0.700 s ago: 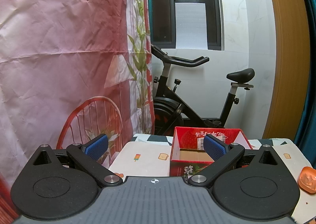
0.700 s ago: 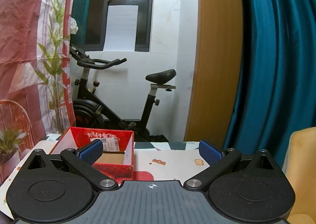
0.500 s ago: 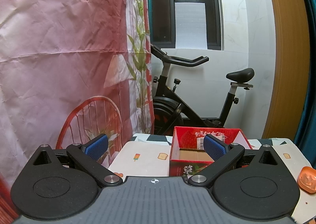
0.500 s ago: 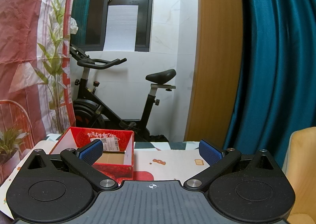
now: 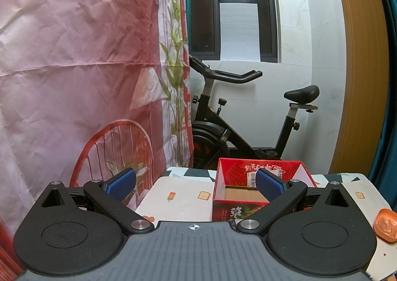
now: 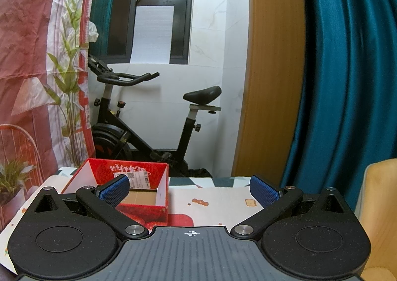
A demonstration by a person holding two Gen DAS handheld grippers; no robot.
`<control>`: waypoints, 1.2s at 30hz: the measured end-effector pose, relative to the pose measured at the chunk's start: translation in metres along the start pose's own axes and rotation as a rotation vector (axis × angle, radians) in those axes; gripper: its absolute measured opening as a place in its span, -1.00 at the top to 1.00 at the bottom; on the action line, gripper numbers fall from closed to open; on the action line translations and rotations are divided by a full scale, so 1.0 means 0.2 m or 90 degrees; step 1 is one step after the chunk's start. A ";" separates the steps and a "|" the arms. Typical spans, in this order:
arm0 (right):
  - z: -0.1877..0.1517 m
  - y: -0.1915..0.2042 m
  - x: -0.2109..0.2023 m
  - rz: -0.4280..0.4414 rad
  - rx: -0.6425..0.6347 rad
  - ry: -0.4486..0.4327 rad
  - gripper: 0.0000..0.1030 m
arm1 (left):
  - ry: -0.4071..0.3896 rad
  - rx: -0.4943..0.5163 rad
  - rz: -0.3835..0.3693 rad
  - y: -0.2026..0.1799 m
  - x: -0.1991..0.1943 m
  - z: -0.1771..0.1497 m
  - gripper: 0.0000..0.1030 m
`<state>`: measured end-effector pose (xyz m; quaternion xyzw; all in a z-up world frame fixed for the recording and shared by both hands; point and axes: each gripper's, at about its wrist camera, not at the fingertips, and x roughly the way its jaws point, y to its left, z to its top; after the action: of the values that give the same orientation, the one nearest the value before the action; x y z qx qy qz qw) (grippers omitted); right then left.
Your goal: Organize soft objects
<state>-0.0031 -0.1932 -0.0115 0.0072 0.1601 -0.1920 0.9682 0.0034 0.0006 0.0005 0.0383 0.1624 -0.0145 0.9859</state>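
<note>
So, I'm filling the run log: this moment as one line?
left hand-held gripper open | right hand-held gripper open | red box empty | nothing held

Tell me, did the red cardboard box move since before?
No. The red cardboard box sits in the same spot on the patterned tablecloth, beneath the black exercise bike.

A black exercise bike (image 5: 238,117) stands against the white marble-tiled wall (image 5: 310,40). Above the bike: a dark-framed window (image 5: 233,8) reflecting a ceiling light. Left of the bike: a pink printed fabric backdrop (image 5: 74,57). Right: an orange wooden panel (image 6: 270,70), then a teal curtain (image 6: 347,70).
</note>
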 end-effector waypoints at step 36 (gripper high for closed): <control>0.00 0.01 0.00 -0.001 0.002 0.002 -0.99 | 0.002 -0.002 -0.002 0.00 0.01 -0.01 -1.00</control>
<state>-0.0023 -0.1914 -0.0126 0.0086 0.1618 -0.1932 0.9677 0.0043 0.0015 -0.0011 0.0363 0.1641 -0.0157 0.9857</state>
